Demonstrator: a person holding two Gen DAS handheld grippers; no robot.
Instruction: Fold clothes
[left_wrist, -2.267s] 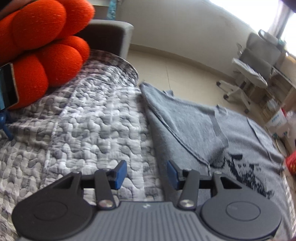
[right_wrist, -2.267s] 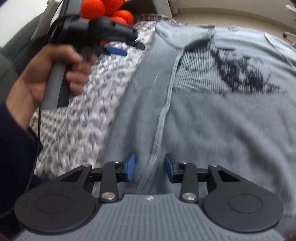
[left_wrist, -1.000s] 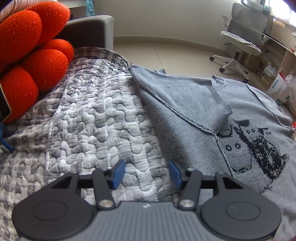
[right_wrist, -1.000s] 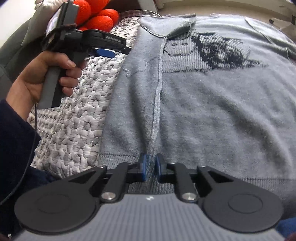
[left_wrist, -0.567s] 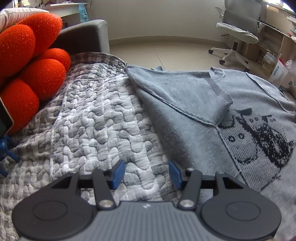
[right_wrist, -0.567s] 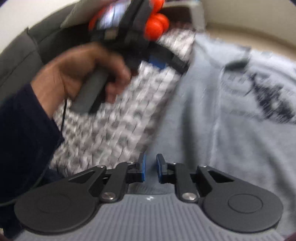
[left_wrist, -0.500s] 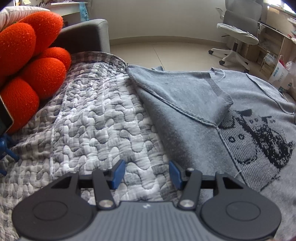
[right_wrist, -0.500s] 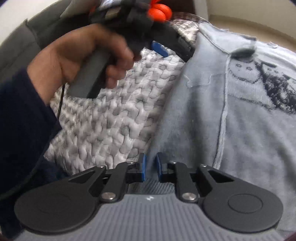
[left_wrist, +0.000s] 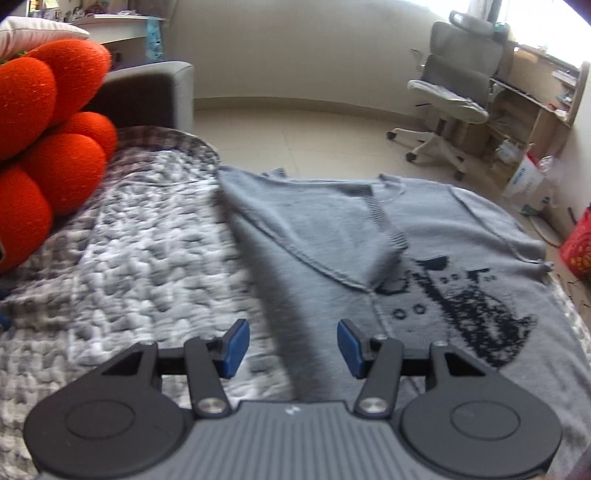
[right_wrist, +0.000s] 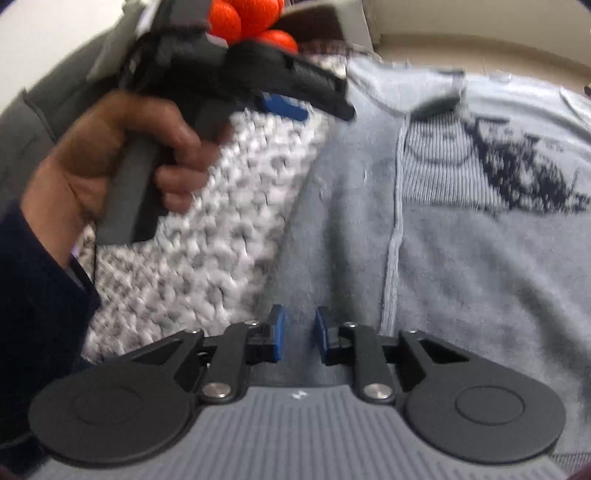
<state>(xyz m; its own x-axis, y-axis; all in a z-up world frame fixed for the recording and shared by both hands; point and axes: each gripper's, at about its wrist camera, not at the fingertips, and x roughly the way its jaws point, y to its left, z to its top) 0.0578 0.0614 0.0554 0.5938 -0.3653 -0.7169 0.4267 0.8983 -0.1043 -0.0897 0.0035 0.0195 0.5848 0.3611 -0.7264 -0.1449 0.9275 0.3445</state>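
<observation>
A grey and white quilted cover spreads over a sofa, and on it lies a grey knit sweater with a dark cat motif, one sleeve folded across its chest. Orange ball cushions are piled at the sweater's far left, against the sofa's dark armrest; a grey office chair stands on the tiled floor beyond the sweater. The left gripper hovers over the sweater's left edge, jaws wide apart. The right gripper sits low at the sweater's hem, jaws narrowly parted with grey knit between them; whether they pinch it cannot be told.
</observation>
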